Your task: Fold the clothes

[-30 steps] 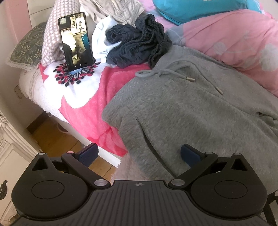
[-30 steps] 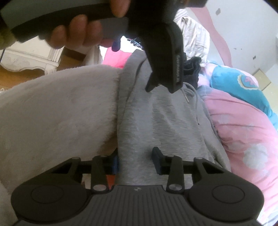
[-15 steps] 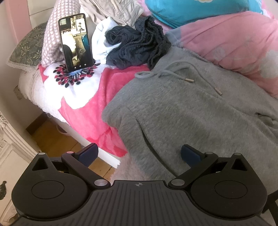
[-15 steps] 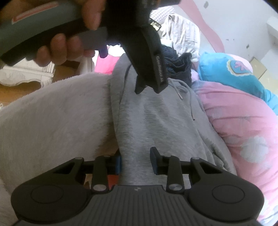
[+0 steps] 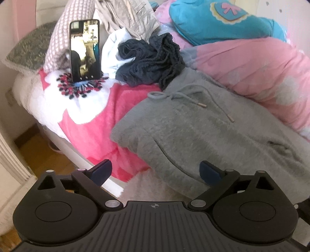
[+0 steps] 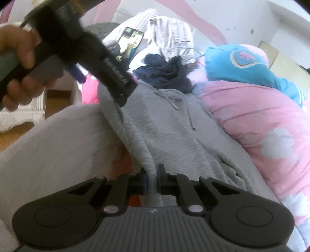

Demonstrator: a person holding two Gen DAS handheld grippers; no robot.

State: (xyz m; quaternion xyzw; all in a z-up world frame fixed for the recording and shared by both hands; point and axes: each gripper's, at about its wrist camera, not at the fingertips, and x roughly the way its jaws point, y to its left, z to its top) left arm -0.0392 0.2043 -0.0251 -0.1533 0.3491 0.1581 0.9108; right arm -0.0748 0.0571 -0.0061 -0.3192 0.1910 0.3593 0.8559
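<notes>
One bed [image 5: 81, 155] carries everything; only its near edge and one corner show, the rest is cut off by the frame. Across its far side lies one pink quilt [image 5: 251, 69] with pale blossoms, and against it one turquoise pillow [image 5: 222, 25], partly cut by the top edge. Under the clothes, along the bed's near edge, lies one pink blanket [image 5: 93, 131] with a white flower print.

One pair of grey sweatpants [image 5: 193, 131] lies spread on the bed between the quilt and the near edge, waistband toward the pile at the head end, with two drawcord ends loose on the fabric. A pale fluffy cloth [image 6: 58, 145] covers the near edge beside them; what it is cannot be made out.

At the head corner sits a pile: one dark navy garment [image 5: 151, 60] touching the waistband, one white garment [image 5: 114, 52] behind it, one beige garment [image 5: 127, 17] and one checked piece [image 5: 64, 33], all crumpled and overlapping, so their shapes are hard to read. One grey patterned pillow [image 5: 27, 48] lies at the corner. One phone [image 5: 85, 50] stands upright against the checked piece, screen lit.

The left gripper [image 5: 155, 171] hangs over the near edge with its jaws spread wide and nothing between them. The right gripper [image 6: 152, 181] has its jaws clenched on a raised fold of the sweatpants' side edge. One hand [image 6: 17, 69] grips the left tool's handle, blurred.
</notes>
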